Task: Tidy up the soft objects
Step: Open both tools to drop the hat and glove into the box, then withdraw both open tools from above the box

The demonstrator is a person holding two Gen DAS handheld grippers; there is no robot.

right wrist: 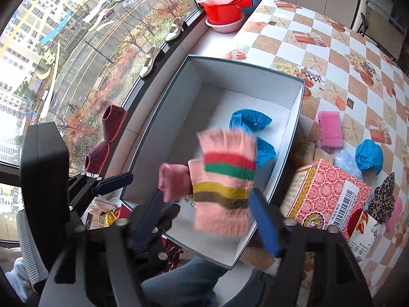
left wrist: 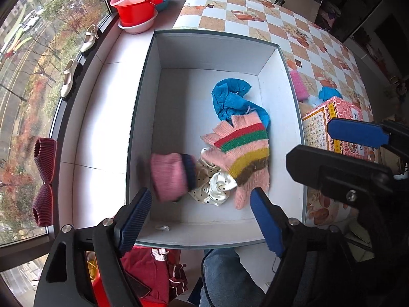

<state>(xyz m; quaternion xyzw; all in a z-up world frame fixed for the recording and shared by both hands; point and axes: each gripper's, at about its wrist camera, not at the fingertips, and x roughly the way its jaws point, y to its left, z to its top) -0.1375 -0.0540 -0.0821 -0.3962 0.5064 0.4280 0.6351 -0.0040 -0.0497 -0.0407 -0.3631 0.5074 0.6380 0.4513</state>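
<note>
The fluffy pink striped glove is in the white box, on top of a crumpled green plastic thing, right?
Nearly. In the left wrist view the fluffy pink striped glove lies in the white box, but the crumpled plastic thing under it is blue, not green.

Left wrist view: looked steeply down, close above the white box (left wrist: 143, 117). Right wrist view: same box (right wrist: 163, 117) from its near right corner, close. Shared: box, window sill (left wrist: 107, 48), checked tabletop (right wrist: 332, 58).

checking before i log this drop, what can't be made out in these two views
- Pink sock: motion-blurred in both views; shape unclear.
- Striped glove: blurred in right wrist view; hides the polka-dot cloth.
- Red garment: left wrist view, cut off by the box rim and left gripper.
</note>
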